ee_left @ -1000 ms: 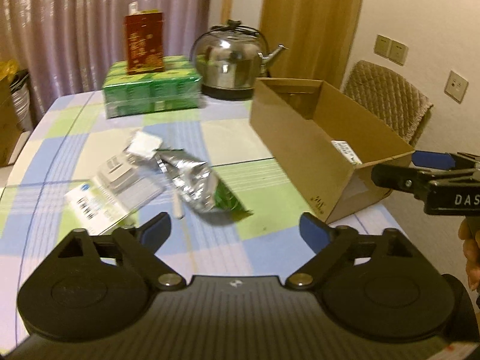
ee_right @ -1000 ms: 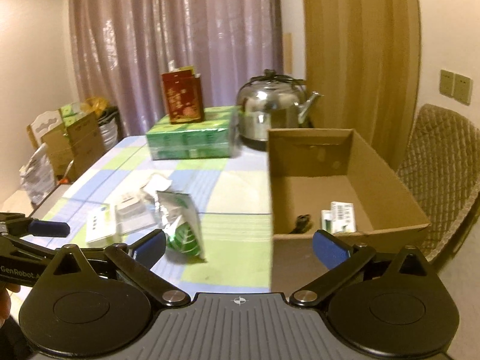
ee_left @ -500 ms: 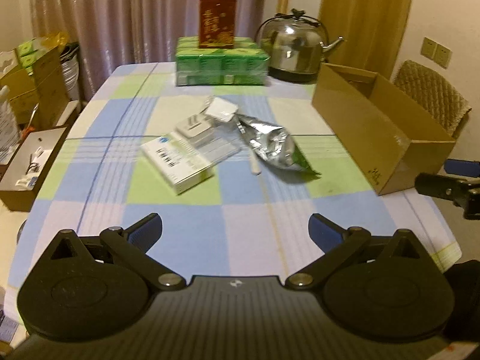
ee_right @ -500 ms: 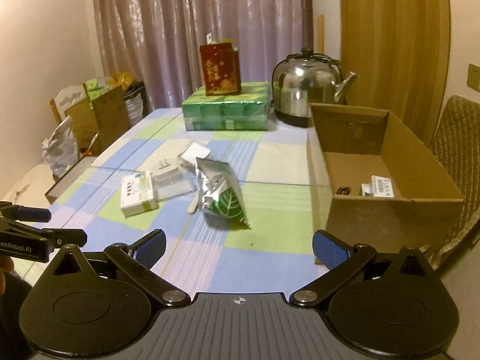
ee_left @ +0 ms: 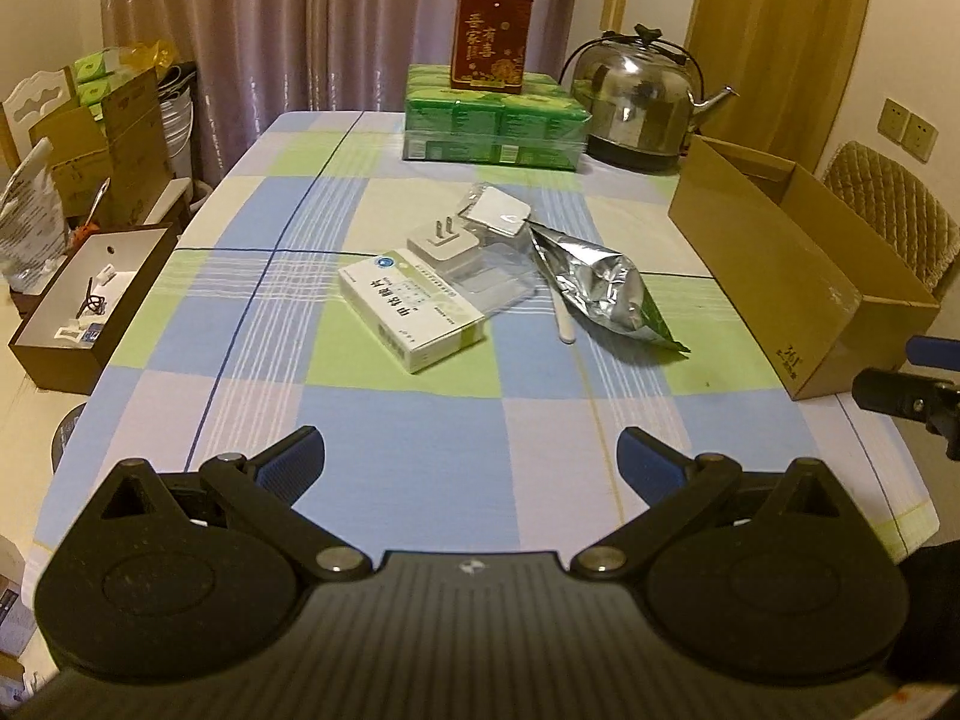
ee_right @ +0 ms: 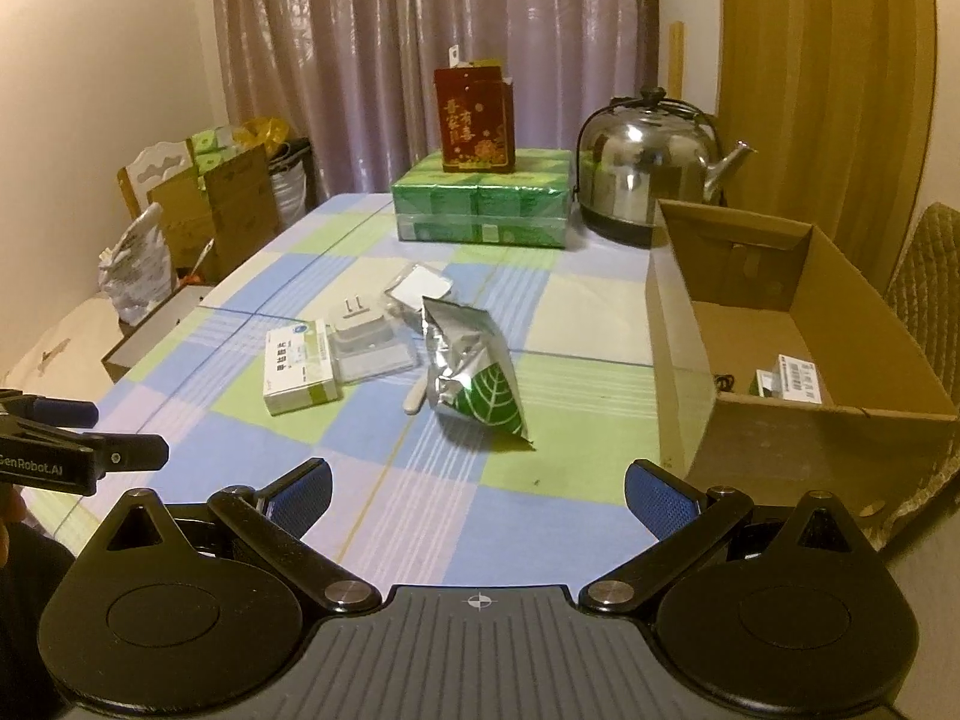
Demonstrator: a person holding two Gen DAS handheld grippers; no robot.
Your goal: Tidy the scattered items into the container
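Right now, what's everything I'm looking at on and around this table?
Cardboard box: one, brown, table's right edge; small packets inside.
Foil pouch: one, silver with a green leaf, mid-table.
Medicine box: one, white and green, left of the pouch.
Plug adapter: one, white, behind the medicine box.
White stick: one, beside the pouch.
Green packs: one wrapped bundle, far end.
Red carton: one, atop the packs.
Kettle: one, steel, far right.
Left gripper: black, blue fingers apart.
Right gripper: same, open.
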